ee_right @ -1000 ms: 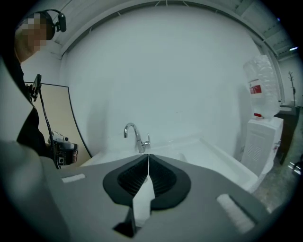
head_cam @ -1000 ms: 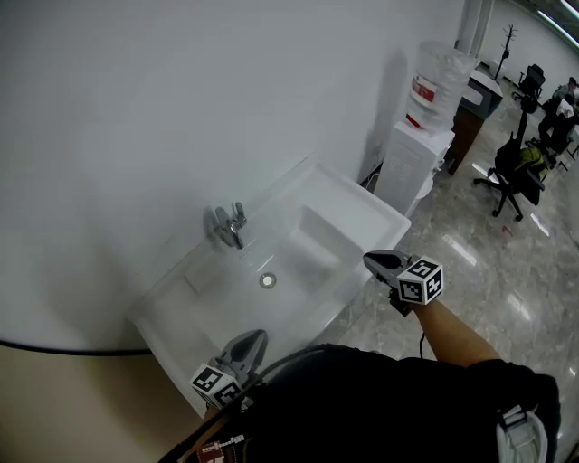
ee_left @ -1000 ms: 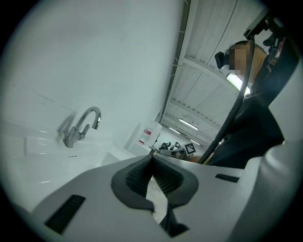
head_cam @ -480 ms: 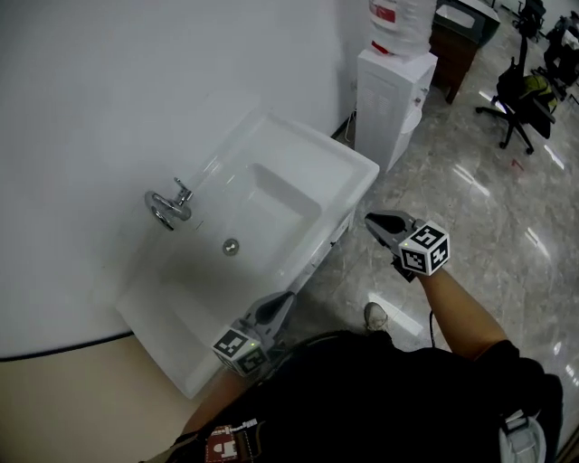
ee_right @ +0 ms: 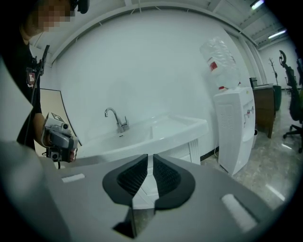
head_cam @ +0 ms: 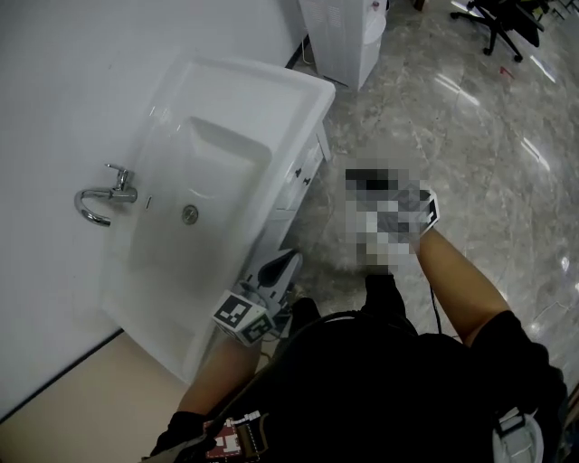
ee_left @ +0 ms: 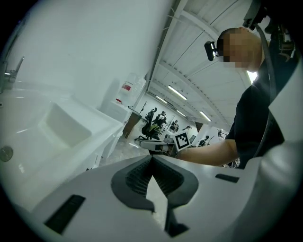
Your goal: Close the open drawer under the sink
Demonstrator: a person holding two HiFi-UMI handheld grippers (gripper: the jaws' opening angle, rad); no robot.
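The white sink (head_cam: pixel 226 86) hangs on the wall at the left, with a chrome tap (head_cam: pixel 104 197). Below its front edge shows the white cabinet (head_cam: pixel 303 167) with dark knobs; I cannot tell how far any drawer stands out. My left gripper (head_cam: pixel 288 262) is low beside the basin's near corner, shut and empty, jaws meeting (ee_left: pixel 151 158). My right gripper sits right of the cabinet under a mosaic patch, only its marker cube (head_cam: pixel 429 210) showing. Its own view aims at the cabinet (ee_right: pixel 184 152); its jaws (ee_right: pixel 150 158) are opening by a thin slit, with nothing between them.
A white water dispenser (head_cam: pixel 339 32) stands past the sink's far end, and a black office chair (head_cam: pixel 498 14) is farther off. Glossy marble floor (head_cam: pixel 470 136) spreads to the right. My own dark torso fills the bottom of the head view.
Both grippers have dropped from the basin's rim level to in front of the cabinet. The head view has tilted down, so the sink now lies at upper left.
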